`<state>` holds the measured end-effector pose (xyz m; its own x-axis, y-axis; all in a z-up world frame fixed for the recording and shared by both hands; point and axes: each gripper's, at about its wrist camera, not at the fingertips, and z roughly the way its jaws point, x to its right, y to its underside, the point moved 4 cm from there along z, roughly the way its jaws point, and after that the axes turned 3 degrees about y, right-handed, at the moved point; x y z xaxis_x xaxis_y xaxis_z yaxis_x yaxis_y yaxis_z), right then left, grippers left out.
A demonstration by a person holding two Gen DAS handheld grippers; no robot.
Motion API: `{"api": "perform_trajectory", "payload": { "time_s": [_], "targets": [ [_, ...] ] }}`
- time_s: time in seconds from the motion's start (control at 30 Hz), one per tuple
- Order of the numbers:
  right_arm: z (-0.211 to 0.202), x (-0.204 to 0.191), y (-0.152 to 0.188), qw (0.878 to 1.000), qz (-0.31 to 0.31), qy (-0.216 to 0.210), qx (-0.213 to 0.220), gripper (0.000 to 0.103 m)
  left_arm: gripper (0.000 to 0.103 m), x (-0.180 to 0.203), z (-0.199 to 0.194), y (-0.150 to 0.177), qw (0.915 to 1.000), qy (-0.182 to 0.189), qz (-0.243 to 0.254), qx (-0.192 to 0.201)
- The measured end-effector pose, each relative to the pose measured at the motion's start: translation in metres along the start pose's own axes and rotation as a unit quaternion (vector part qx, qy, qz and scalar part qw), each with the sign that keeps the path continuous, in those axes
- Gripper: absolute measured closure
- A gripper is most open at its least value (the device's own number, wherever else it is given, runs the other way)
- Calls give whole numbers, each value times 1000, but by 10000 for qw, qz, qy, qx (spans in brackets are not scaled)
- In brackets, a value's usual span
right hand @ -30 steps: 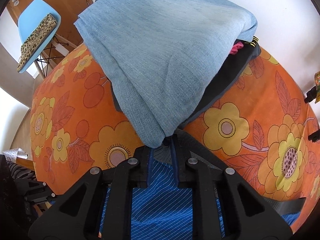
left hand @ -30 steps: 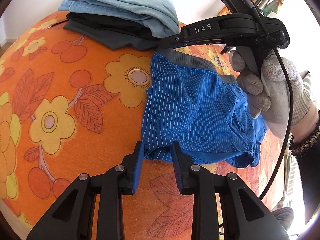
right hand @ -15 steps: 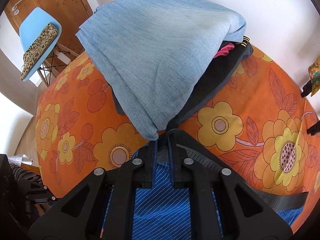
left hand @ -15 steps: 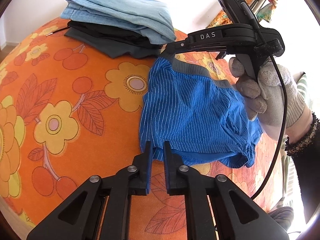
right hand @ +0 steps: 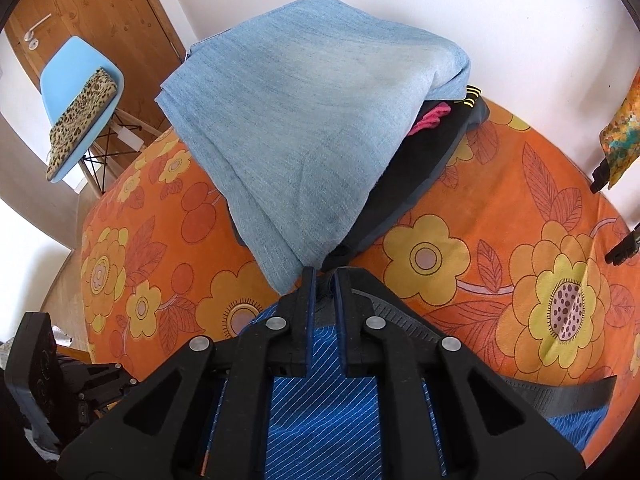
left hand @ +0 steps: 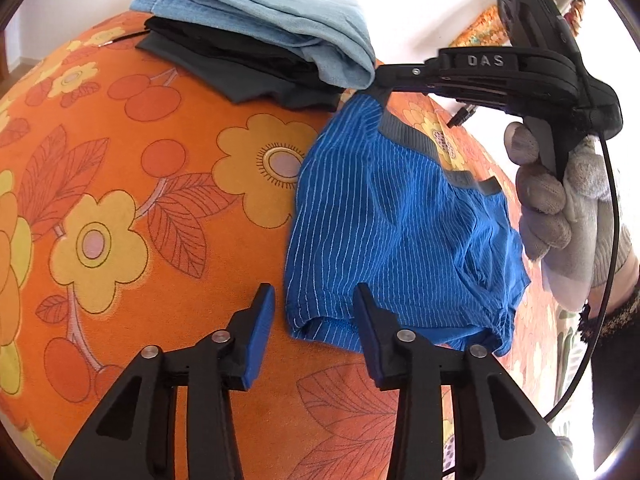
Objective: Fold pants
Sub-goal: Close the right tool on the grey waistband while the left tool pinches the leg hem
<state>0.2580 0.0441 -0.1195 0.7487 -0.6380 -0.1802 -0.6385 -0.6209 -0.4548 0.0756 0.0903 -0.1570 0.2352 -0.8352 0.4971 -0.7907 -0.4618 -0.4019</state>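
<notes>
Black left gripper (left hand: 314, 322), blue pads, silver screws; grey knit glove (left hand: 560, 216).

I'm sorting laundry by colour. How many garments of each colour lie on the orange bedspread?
Bright blue: 1, the striped shorts
Light blue: 1, the folded jeans
Black or dark grey: 1 at least, the dark garment under the jeans
Pink: 1, a scrap peeking out
Total: 4

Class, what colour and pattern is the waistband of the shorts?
Plain grey waistband on blue white-striped shorts; clearest in the left wrist view.

Dark folded clothes (right hand: 420, 172) mostly hidden beneath the denim (right hand: 312, 120); pink item (right hand: 430, 118) barely peeking out.
</notes>
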Motion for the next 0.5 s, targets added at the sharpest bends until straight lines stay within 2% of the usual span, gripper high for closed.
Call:
{"api": "perform_trajectory", "payload": {
  "time_s": [0.03, 0.13, 0.3, 0.4, 0.43, 0.47, 0.5],
  "targets": [
    [-3, 1, -1, 10000, 30, -18, 48, 94, 70, -1, -2, 0, 10000, 2, -60, 17],
    [-8, 3, -5, 10000, 50, -22, 82, 94, 94, 2, -1, 0, 9997, -193, 104, 60],
    [-5, 0, -5, 10000, -8, 7, 35, 95, 98, 15, -8, 0, 9982, -320, 389, 339],
    [5, -1, -1, 9998, -32, -64, -201, 94, 98, 24, -16, 0, 9958, -334, 651, 551],
    [8, 0, 0, 9996, -21, -6, -273, 92, 98, 27, -17, 1, 9955, -271, 708, 565],
    [13, 2, 2, 9993, -19, 26, -368, 80, 98, 30, -18, 2, 9954, -221, 743, 558],
    [16, 4, 2, 9990, 6, 26, -440, 72, 98, 32, -18, 3, 9952, -208, 780, 551]
  ]
}}
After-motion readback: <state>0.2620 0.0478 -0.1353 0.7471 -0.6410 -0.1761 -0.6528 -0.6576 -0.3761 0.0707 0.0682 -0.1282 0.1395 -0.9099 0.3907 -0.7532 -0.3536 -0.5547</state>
